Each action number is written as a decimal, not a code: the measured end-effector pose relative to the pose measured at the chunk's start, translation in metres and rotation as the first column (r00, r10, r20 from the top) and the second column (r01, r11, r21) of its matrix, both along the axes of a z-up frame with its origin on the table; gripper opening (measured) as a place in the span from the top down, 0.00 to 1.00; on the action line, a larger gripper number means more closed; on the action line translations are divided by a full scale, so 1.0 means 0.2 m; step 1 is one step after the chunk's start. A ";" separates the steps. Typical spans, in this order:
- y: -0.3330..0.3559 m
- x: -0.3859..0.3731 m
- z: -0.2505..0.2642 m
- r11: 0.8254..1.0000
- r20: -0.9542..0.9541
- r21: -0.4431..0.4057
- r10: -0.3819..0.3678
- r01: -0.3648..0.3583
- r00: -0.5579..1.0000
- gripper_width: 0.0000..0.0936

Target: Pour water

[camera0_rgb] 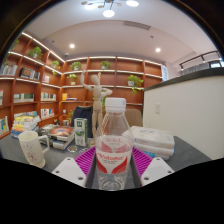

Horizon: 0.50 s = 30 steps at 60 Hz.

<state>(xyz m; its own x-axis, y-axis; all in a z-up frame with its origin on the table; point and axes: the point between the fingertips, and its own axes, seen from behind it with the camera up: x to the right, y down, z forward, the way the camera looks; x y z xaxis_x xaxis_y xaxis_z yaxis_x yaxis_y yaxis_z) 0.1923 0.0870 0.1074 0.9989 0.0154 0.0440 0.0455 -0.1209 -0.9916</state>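
Clenched on water bottle (113,147): gripper (113,168), both pads (86,160) pressing sides; paper cup (32,148) left, near.

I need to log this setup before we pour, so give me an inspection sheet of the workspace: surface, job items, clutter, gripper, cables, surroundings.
Surface: grey counter, mostly covered ahead of the fingers.
Job's things: clear water bottle with white cap and red label, upright; white cup off to one side beyond the fingers.
Clutter: clear plastic container behind the bottle; small boxes near the cup.
Grippers: hand-held gripper, bottle between its pink pads; whether they press on it cannot be told.
Cables: nothing seen.
Surroundings: wooden wall shelves with books and plants; a person standing behind; white partition.
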 end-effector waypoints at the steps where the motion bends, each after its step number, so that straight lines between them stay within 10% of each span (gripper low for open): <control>1: 0.00 -0.01 0.00 1.000 0.003 0.004 0.006 -0.006 1.000 0.40; 16: 0.01 -0.04 -0.01 1.000 0.033 -0.007 0.003 -0.002 0.999 0.63; 30: 0.02 -0.07 0.00 1.000 0.156 -0.026 -0.003 0.008 0.988 0.63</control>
<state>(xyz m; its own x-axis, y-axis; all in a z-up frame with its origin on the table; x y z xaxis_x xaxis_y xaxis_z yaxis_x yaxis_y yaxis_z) 0.1792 0.0904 0.1069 0.9800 0.0131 0.1984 0.1981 -0.1476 -0.9690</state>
